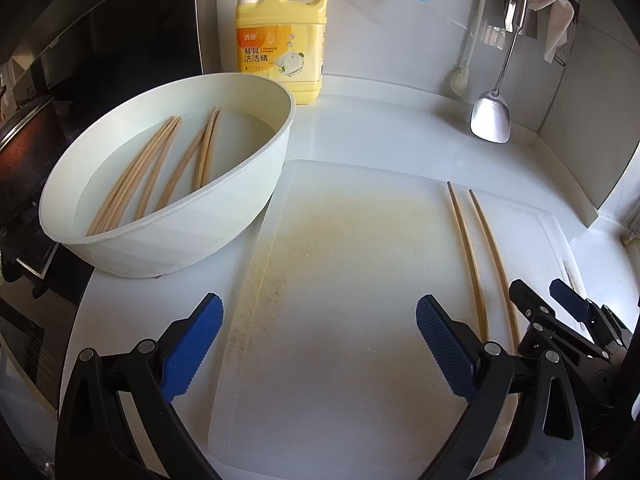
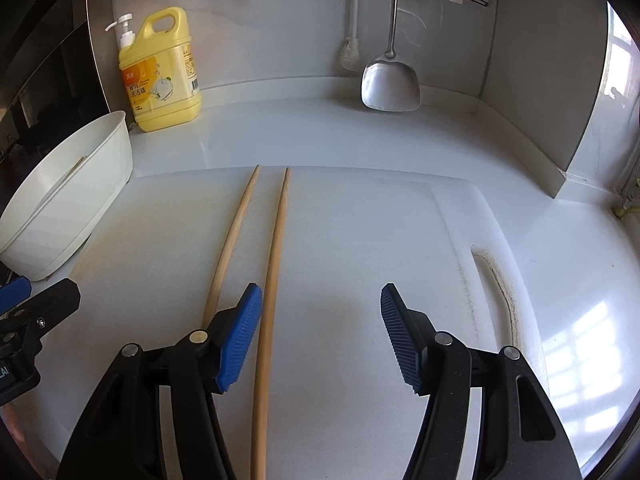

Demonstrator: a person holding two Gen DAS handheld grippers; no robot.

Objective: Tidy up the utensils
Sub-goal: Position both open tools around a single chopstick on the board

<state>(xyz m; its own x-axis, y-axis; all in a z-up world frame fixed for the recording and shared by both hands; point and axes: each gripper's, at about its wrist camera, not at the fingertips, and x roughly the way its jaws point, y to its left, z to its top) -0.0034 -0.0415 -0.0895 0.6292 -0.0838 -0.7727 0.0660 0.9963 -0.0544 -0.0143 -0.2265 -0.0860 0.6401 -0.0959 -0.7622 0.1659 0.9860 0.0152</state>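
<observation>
Two chopsticks (image 2: 276, 248) are laid side by side on the cutting board (image 1: 360, 280), right of the bowl (image 1: 224, 216), likely as a sorted pair. More chopsticks (image 1: 160, 168) are left soaking in the bowl at far left. Left gripper (image 1: 320, 340) and right gripper (image 2: 320, 332) are both spread wide, nothing held, probably ready for the next pick.

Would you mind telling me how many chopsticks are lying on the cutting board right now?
2. Both lie side by side on the cutting board: the left chopstick and the right chopstick. More sit in the basin, not on the board.
</observation>
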